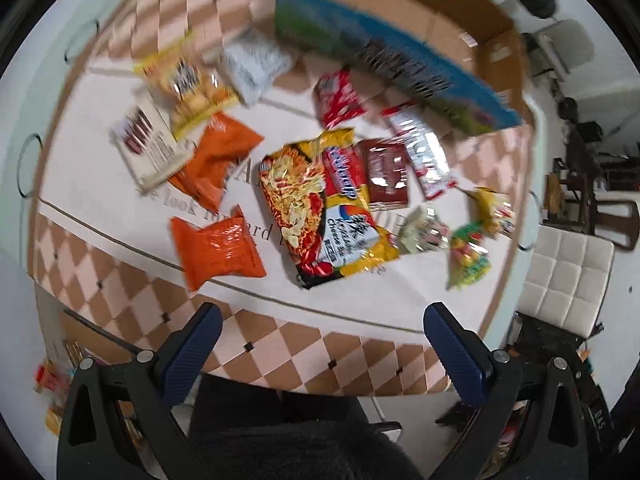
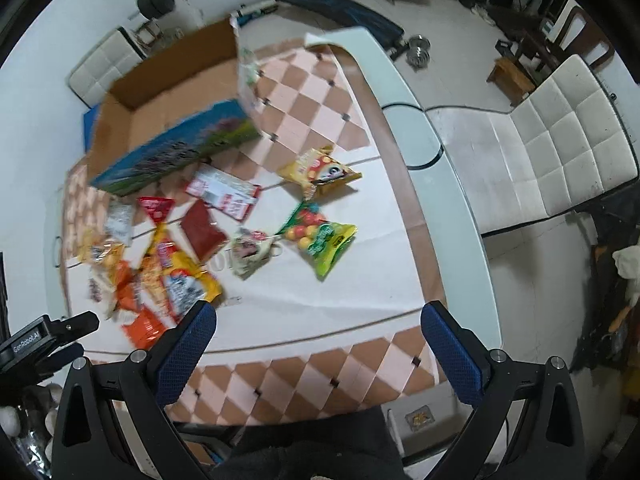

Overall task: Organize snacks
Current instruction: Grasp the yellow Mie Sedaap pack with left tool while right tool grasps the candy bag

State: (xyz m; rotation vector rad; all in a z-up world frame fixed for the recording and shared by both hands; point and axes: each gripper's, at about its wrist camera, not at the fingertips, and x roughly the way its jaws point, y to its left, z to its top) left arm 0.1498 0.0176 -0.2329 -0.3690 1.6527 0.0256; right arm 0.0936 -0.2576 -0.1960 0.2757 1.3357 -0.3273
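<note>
Several snack packets lie scattered on a table with a checked cloth (image 1: 280,336). A large yellow noodle pack (image 1: 324,208) sits in the middle, with two orange bags (image 1: 220,248) to its left. A green candy bag (image 2: 324,240) and a yellow packet (image 2: 320,172) lie toward the right. An open cardboard box (image 1: 400,12) with a blue printed side stands at the far edge, also seen as the cardboard box (image 2: 168,92). My left gripper (image 1: 320,320) hangs open above the near table edge, holding nothing. My right gripper (image 2: 318,318) is open too, above the near edge.
A white quilted chair (image 2: 552,136) stands right of the table. The white table rim (image 2: 452,208) curves along the right side. The other gripper's black body (image 2: 40,340) shows at the lower left. Weights and dark furniture sit on the floor beyond.
</note>
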